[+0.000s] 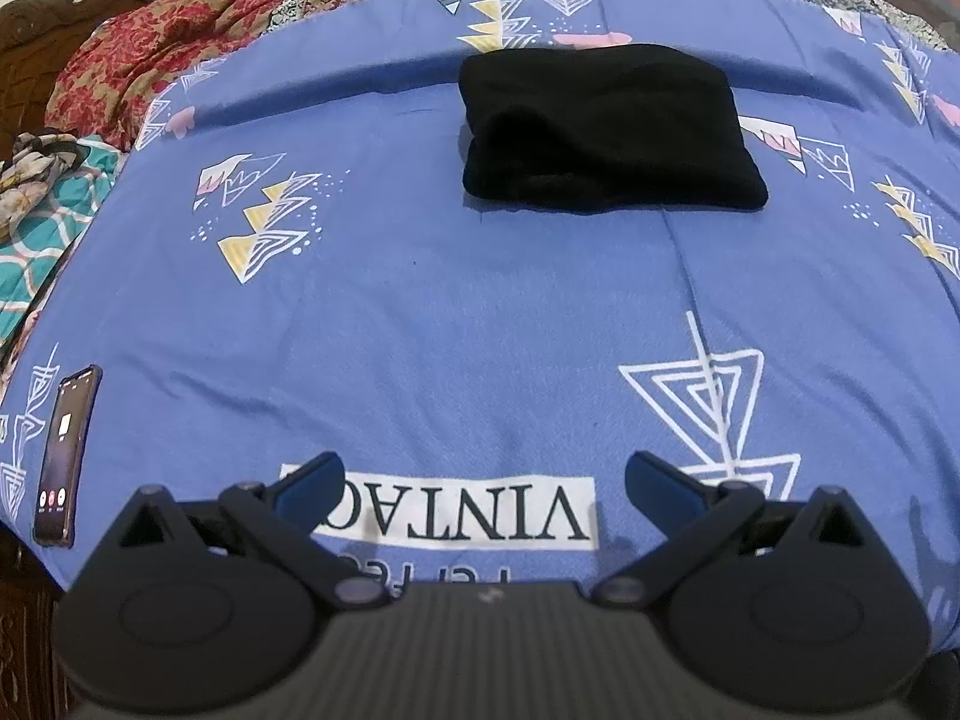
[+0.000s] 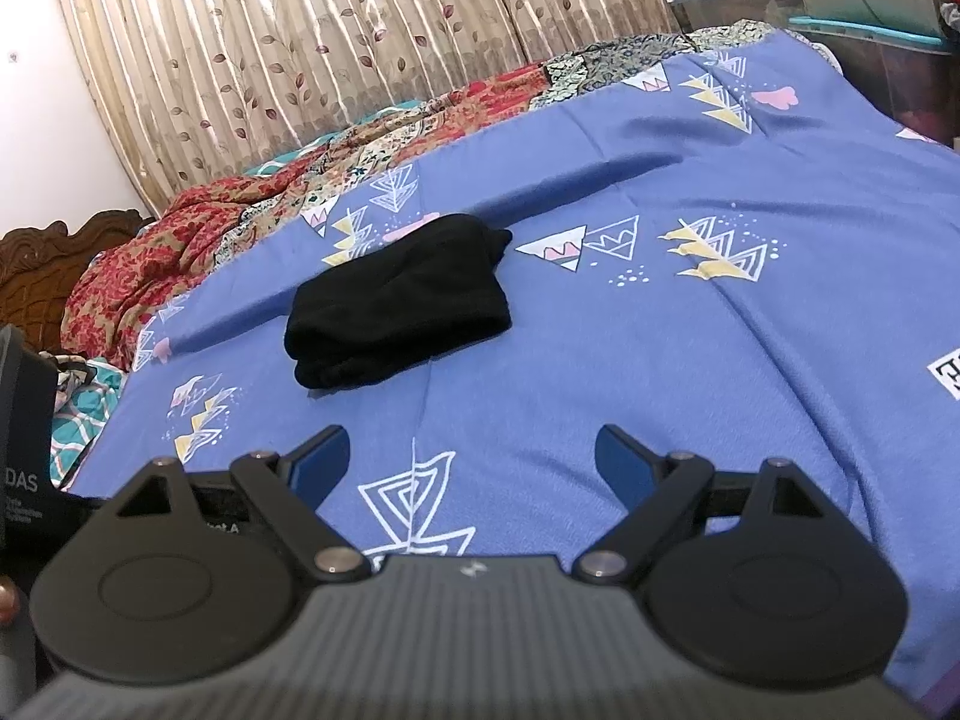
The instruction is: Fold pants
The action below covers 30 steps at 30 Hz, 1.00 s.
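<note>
The black pants [image 1: 606, 135] lie folded into a compact rectangle on the blue patterned bedsheet [image 1: 420, 300], toward the far side of the bed. They also show in the right wrist view [image 2: 402, 300], left of middle. My left gripper [image 1: 483, 480] is open and empty, well short of the pants, above the "VINTAGE" print. My right gripper [image 2: 471, 456] is open and empty, also well short of the pants and to their right.
A phone [image 1: 66, 456] lies on the sheet at the near left edge. A red floral blanket [image 1: 150, 42] is bunched at the far left, with a carved wooden headboard [image 2: 48, 276] behind. Curtains [image 2: 330, 30] hang beyond the bed. Plastic storage bins [image 2: 870, 30] stand at the far right.
</note>
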Available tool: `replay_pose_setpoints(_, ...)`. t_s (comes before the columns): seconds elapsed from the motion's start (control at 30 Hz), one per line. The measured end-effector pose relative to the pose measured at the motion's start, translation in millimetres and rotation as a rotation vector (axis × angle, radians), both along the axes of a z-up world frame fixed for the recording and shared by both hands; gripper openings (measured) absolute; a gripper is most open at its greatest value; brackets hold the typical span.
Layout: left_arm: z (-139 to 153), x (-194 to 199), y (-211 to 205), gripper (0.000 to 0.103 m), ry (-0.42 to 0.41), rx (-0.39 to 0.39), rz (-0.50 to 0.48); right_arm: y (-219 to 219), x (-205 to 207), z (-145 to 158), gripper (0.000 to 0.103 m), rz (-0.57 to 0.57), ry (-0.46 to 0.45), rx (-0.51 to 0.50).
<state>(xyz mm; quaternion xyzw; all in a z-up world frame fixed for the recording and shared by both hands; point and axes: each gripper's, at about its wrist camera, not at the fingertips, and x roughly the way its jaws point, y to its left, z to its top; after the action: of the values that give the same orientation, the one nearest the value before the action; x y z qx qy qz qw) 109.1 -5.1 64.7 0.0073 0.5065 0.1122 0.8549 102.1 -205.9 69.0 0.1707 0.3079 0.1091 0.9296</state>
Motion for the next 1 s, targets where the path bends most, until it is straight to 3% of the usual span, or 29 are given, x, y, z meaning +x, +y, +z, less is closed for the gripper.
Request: replay_pose_setpoints(1.0,-9.7,4.5,5.6,0.103,0.019,-0.018,0.002,1.7,2.5,-2.7,0.091,0.003,0.009,-0.005)
